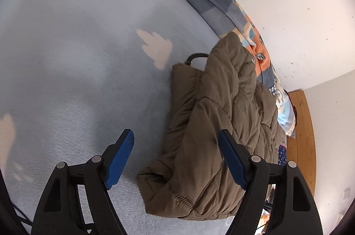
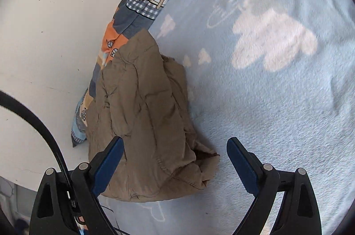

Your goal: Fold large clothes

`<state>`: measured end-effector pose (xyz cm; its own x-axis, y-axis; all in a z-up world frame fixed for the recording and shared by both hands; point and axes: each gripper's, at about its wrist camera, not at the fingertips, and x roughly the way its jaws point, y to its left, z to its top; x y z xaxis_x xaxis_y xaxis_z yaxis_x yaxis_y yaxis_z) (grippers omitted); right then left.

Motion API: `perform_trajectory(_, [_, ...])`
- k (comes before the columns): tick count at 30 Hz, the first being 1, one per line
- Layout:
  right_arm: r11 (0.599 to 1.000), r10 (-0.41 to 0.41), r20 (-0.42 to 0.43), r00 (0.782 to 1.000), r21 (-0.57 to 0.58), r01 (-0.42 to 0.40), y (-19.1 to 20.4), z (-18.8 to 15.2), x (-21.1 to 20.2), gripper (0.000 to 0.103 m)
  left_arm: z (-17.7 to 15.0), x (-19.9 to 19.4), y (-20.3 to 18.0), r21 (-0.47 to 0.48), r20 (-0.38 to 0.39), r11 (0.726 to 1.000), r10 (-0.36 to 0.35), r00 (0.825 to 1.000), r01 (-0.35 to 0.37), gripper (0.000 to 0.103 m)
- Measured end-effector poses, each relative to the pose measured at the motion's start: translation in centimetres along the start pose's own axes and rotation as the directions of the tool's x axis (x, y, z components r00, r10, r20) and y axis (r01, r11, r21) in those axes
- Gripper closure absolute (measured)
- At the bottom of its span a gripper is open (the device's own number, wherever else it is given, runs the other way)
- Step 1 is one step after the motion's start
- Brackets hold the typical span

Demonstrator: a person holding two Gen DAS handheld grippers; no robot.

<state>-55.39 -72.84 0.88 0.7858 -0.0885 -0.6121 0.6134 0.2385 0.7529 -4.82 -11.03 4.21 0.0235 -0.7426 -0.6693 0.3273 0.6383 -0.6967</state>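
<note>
- Clearly, the left tool (image 1: 175, 159) hangs released, empty, jaws spread, over the pale blue fleece bed blanket with white clouds (image 1: 77, 57); the olive-brown quilted puffer jacket (image 1: 213, 135) lies ahead and to its right.
- Bundled against the patchwork cartoon-print quilt (image 2: 133, 10) by the wall, the jacket's long axis runs away from both tools.
- The right tool (image 2: 175, 165), also spread and empty, has the bundle ahead-left and looks nearer its front hem.
</note>
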Motion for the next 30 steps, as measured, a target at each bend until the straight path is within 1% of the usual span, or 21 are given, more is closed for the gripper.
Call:
perform_trajectory(2, [0.999,0.030,-0.023,0.999,0.020,-0.030,-0.3,0.0,0.7,0.004,0.3,0.3,0.1,0.007,-0.012,1.000,-0.009,1.000,0.009,0.025])
perform_trajectory(3, [0.999,0.040,-0.035,0.999,0.028,-0.039,-0.3,-0.1,1.2,0.004,0.3,0.5,0.4,0.002,-0.018,1.000,-0.027,0.999,0.027,0.024])
perform_trajectory(7, [0.998,0.036,-0.078,0.996,0.046,-0.033,-0.7,-0.1,3.6,0.004,0.8,1.2,1.6,-0.043,-0.046,0.995,-0.090,0.995,0.088,0.023])
perform_trajectory(10, [0.998,0.033,-0.094,0.995,0.059,-0.027,-1.2,-0.2,4.9,0.002,1.2,2.2,2.4,-0.067,-0.075,0.989,-0.135,0.988,0.130,0.021])
perform_trajectory(11, [0.997,0.043,-0.097,0.994,0.066,-0.037,-1.4,-0.1,5.3,0.000,1.3,2.6,2.8,-0.078,-0.083,0.986,-0.156,0.984,0.149,0.020])
perform_trajectory(13, [0.996,0.064,-0.110,0.992,0.075,-0.056,-1.9,0.1,6.4,0.000,1.5,3.5,3.5,-0.097,-0.110,0.977,-0.199,0.974,0.188,0.019])
perform_trajectory(15, [0.995,0.080,-0.118,0.990,0.065,-0.072,-1.8,0.4,7.4,0.000,1.6,4.3,4.0,-0.106,-0.130,0.972,-0.222,0.966,0.209,0.019])
perform_trajectory(17, [0.997,0.076,-0.130,0.989,0.039,-0.072,-1.4,0.7,8.0,0.000,1.8,4.6,4.0,-0.091,-0.141,0.973,-0.224,0.964,0.213,0.019])
perform_trajectory(20, [0.998,0.063,-0.151,0.986,0.001,-0.064,-0.4,1.1,9.5,0.000,2.6,4.7,3.4,-0.037,-0.147,0.980,-0.201,0.969,0.198,0.019])
perform_trajectory(24, [0.995,0.070,-0.187,0.980,-0.064,-0.083,1.0,1.5,11.5,0.000,3.4,6.3,3.1,-0.021,-0.181,0.978,-0.207,0.962,0.206,0.017])
perform_trajectory(27, [0.991,0.073,-0.199,0.977,-0.092,-0.092,1.4,1.9,12.5,0.000,4.0,7.2,3.0,-0.029,-0.187,0.972,-0.234,0.954,0.233,0.016])
perform_trajectory(30, [0.990,0.071,-0.206,0.976,-0.105,-0.094,1.7,2.0,13.0,0.000,4.6,8.0,2.2,-0.022,-0.198,0.962,-0.270,0.942,0.271,0.016])
